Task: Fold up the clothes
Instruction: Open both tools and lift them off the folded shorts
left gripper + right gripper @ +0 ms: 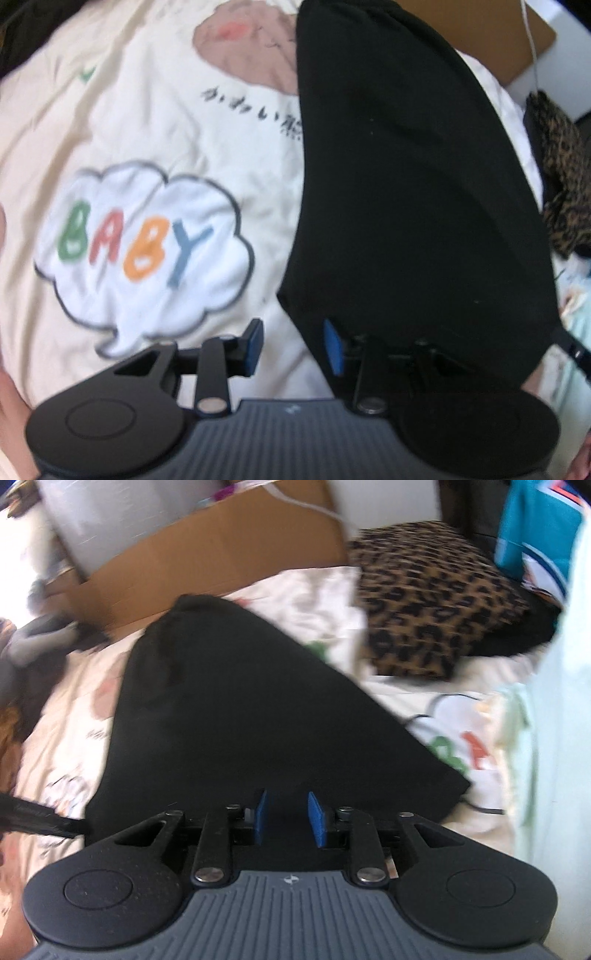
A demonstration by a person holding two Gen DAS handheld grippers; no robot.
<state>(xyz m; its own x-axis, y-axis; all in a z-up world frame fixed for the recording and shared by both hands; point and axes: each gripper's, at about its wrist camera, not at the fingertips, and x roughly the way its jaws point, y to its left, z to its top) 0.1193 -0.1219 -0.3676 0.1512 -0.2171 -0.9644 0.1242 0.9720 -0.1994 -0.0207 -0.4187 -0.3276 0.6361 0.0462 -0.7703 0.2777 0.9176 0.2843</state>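
— Cloth, black (258,709): where?
— On the bed cover (147,129), long way pointing off from both grippers, getting thin at the far end.
— Fingers?
— Left gripper (294,347) wide. Right gripper (286,819) apart over the near edge; maybe touching, too blurry.

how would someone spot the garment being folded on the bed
Start from the cream bedspread printed with a cloud that spells BABY in coloured letters. Lying flat on it, just in front of both grippers, is a plain black garment tapering away to a narrow end. Unlike the leopard-print cloth and the teal fabric further back, it is solid black with no pattern.
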